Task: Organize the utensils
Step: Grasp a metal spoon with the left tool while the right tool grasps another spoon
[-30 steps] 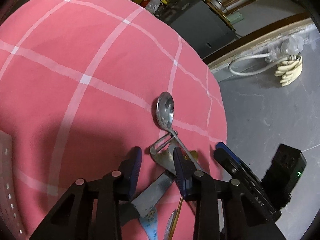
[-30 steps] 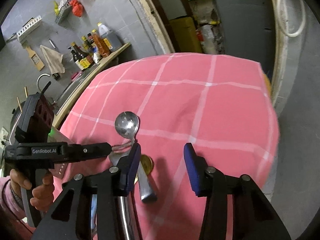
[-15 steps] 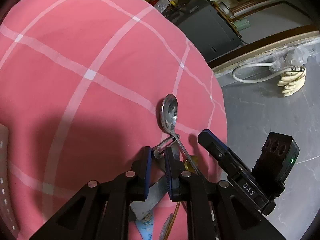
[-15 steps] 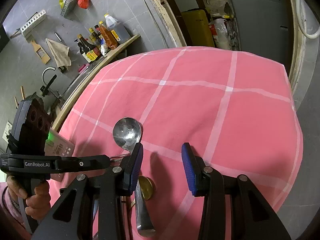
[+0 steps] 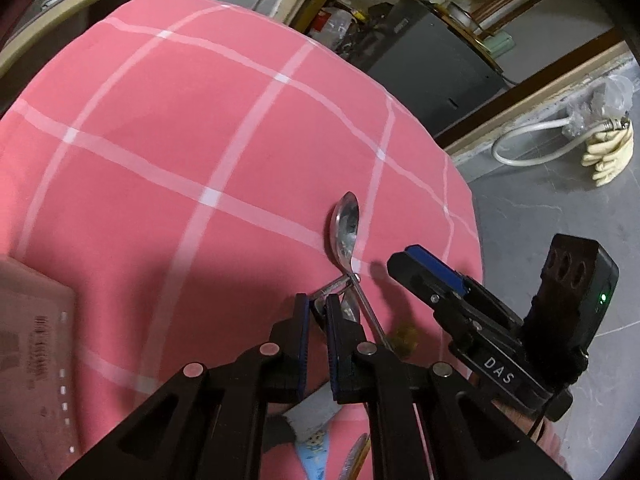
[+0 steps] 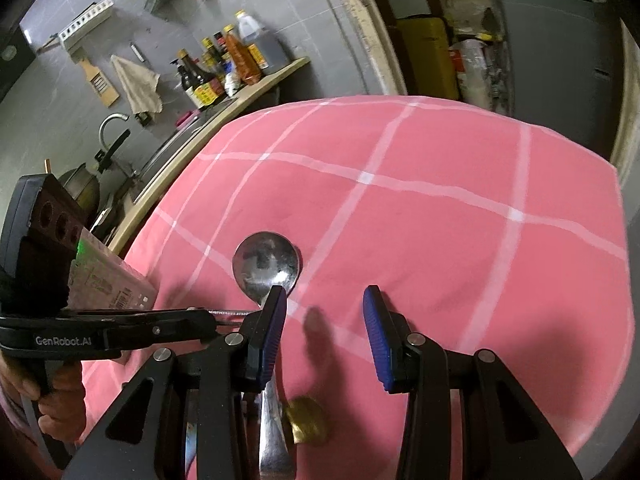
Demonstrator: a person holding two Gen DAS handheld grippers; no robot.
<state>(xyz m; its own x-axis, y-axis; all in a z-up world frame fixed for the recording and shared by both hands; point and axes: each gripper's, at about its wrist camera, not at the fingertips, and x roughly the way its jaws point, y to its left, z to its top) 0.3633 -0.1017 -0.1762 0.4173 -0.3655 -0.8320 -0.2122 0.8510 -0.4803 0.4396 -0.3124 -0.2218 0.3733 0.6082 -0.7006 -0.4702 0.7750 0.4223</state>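
L tongs (image 5: 316, 312) have just closed, now pinching the metal peeler (image 5: 334, 286); R tongs (image 6: 324, 320) spread, empty, by spoon (image 6: 266, 266); lift looks next.

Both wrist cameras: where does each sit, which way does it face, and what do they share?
Left wrist: on the left gripper, looking down across the pink tablecloth; its jaws have just been closing on a metal utensil; right gripper alongside.
Right wrist: on the right gripper, open, facing the kitchen counter; a hand shows.
Shared: the spoon, tablecloth, both grippers.
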